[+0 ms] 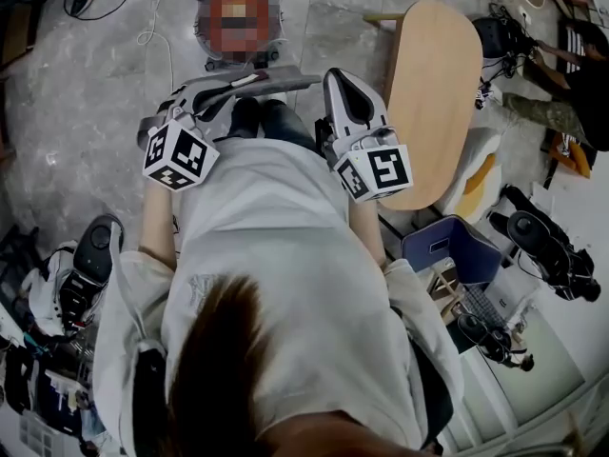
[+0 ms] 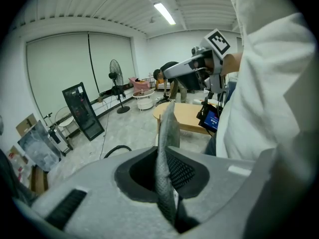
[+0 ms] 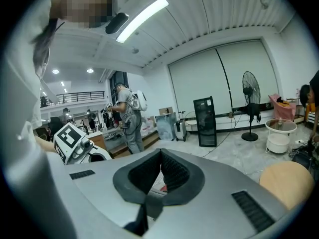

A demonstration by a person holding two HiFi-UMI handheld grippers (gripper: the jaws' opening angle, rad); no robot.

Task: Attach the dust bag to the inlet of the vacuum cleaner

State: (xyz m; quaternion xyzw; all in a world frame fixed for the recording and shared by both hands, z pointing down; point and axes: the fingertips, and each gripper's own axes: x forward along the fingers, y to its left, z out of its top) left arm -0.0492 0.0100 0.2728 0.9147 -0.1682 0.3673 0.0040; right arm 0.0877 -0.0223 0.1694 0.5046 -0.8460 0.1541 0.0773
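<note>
The left gripper (image 2: 162, 158) has its jaws pressed on the dust bag (image 2: 168, 126), a thin grey sheet with a fine mesh pattern. The sheet stands on its edge between the pads and sticks out past their tips. The right gripper (image 3: 160, 158) has its jaws fully together with nothing between them, and it is held near the left one, in front of the person's body. Beyond both is the grey floor (image 1: 95, 84), with a light wooden table (image 1: 433, 93) at the right side.

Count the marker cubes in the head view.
2: left cube at the end of the person's left forearm; right cube beside the wooden table. None appear hidden.
</note>
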